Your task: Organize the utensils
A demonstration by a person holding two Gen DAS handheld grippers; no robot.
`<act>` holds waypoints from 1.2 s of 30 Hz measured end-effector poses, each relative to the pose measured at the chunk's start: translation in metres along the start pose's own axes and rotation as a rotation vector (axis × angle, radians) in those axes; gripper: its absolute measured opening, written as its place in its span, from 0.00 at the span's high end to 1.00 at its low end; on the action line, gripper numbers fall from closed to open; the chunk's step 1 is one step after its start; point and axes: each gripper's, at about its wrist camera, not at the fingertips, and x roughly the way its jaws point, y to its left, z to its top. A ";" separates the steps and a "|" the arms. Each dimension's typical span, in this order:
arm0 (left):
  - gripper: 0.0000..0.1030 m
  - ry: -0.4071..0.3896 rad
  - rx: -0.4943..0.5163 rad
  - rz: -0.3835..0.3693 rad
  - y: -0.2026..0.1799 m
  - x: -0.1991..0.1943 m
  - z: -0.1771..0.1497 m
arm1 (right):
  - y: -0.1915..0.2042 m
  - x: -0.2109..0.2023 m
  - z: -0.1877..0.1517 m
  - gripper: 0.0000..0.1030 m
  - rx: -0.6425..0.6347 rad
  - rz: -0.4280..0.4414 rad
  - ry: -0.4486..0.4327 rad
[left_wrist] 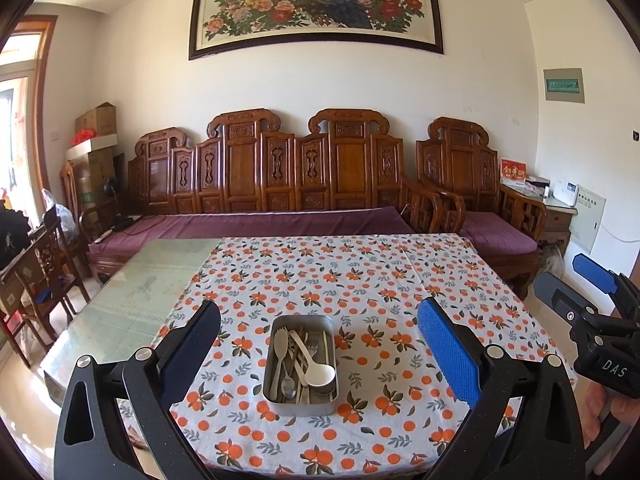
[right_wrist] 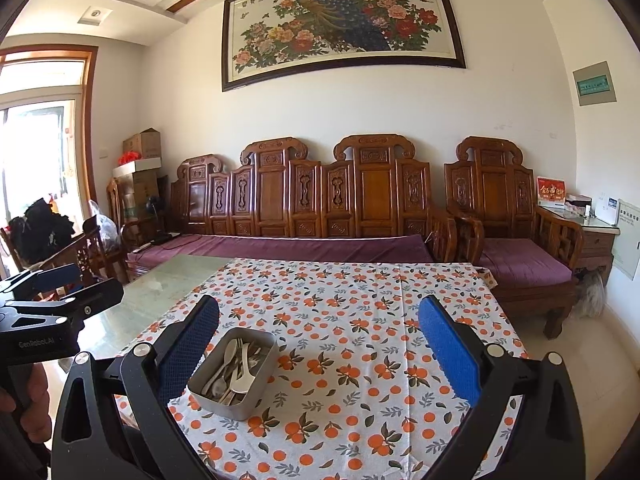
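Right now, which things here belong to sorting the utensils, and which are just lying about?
Belongs to the job:
- metal tin on the tablecloth
- white spoon and the other utensils piled in the tin
- left tongs and right tongs, both open, holding nothing

Just lying about:
- carved wooden sofa
- peacock painting
- cardboard boxes

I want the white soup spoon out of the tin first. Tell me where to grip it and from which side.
Grip the white soup spoon by its handle, mid-length, coming down from above with the left tool, whose fingers frame the metal tin. The handle lies on top of the other utensils, running away from the bowl, so it is exposed; the wide bowl sits low by the near wall and would likely slip.
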 end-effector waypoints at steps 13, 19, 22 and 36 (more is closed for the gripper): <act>0.08 -0.005 -0.004 -0.007 -0.004 -0.001 0.000 | -0.001 0.004 -0.001 0.03 0.001 -0.004 0.007; 0.08 -0.006 -0.006 -0.009 -0.005 -0.001 -0.001 | 0.000 0.005 -0.002 0.03 0.002 -0.003 0.008; 0.08 -0.005 -0.006 -0.010 -0.005 -0.001 -0.001 | 0.000 0.005 -0.002 0.03 -0.003 -0.006 0.007; 0.08 -0.007 -0.008 -0.012 -0.006 0.000 -0.001 | 0.001 0.006 -0.004 0.03 0.001 -0.005 0.006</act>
